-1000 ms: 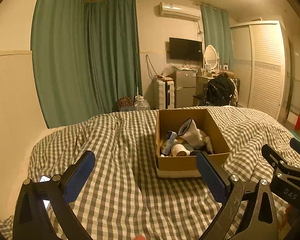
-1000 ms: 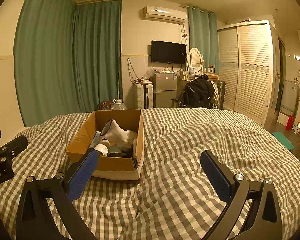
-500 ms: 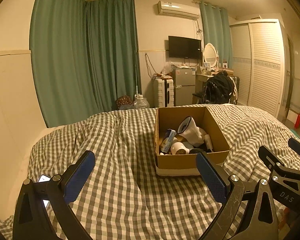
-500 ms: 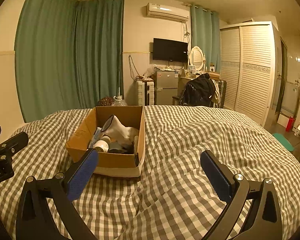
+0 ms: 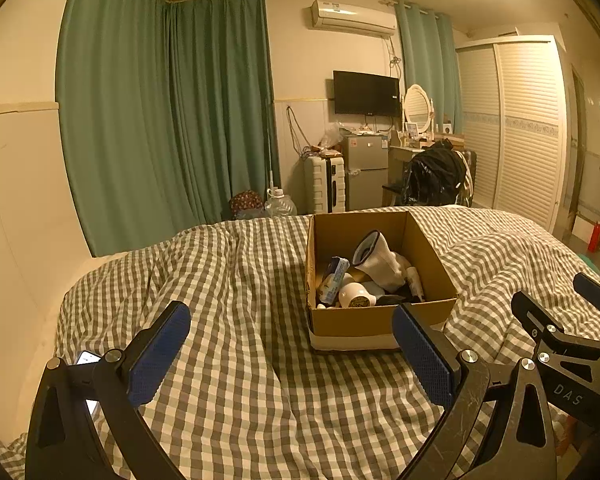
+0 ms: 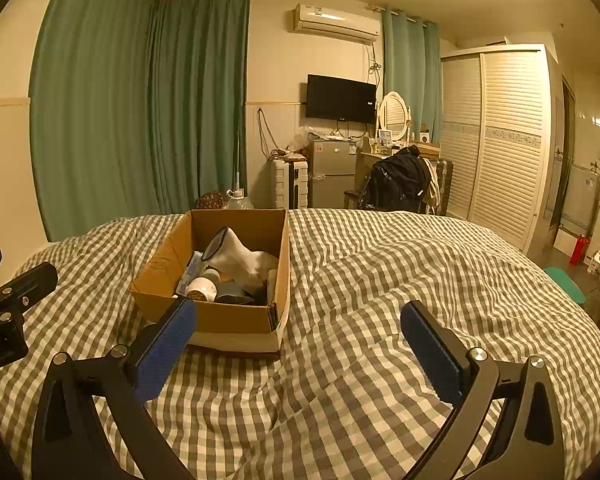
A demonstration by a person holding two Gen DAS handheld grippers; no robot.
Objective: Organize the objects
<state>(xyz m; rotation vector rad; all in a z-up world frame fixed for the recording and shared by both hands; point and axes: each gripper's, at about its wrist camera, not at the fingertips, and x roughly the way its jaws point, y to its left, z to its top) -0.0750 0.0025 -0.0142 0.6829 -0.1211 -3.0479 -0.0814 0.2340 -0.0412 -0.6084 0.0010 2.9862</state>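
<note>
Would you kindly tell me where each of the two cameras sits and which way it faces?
Left wrist: on the left gripper, above the checked bed, facing the far wall; the cardboard box lies ahead to the right, and the right gripper shows at the right edge.
Right wrist: on the right gripper, facing the same way; the cardboard box lies ahead to the left, and the left gripper shows at the left edge.
Shared: bed, box, the sock inside it, the television; both grippers open, holding nothing.

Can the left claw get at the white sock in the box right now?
Probably yes. The left claw is open and empty, the box has no lid, and the white sock lies on top of the pile.
</note>
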